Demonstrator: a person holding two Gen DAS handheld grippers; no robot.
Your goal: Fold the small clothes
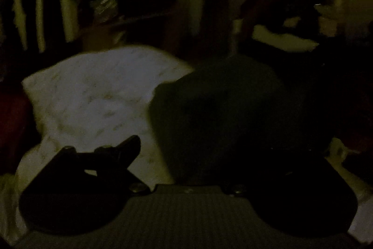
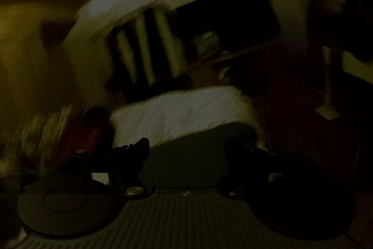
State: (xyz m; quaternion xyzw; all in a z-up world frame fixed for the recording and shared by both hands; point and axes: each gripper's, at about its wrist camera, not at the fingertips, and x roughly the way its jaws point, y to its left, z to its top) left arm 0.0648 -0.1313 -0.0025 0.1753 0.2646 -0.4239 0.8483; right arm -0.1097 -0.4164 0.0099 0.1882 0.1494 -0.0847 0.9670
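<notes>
R gripper [image 2: 186, 151] spread, empty; L gripper [image 1: 200, 151] state unclear, too dark. Dark garment [image 1: 221, 109] center-frame over white cloth [image 1: 93, 95].

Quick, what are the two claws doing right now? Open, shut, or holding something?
Left claw: cannot be told; a dark cloth hides its right finger.
Right claw: open, holding nothing, over the white marbled surface.

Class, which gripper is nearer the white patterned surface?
Left, probably. The left gripper hangs right over the white patterned surface; the right gripper sits back, surface beyond its open fingers.
</notes>
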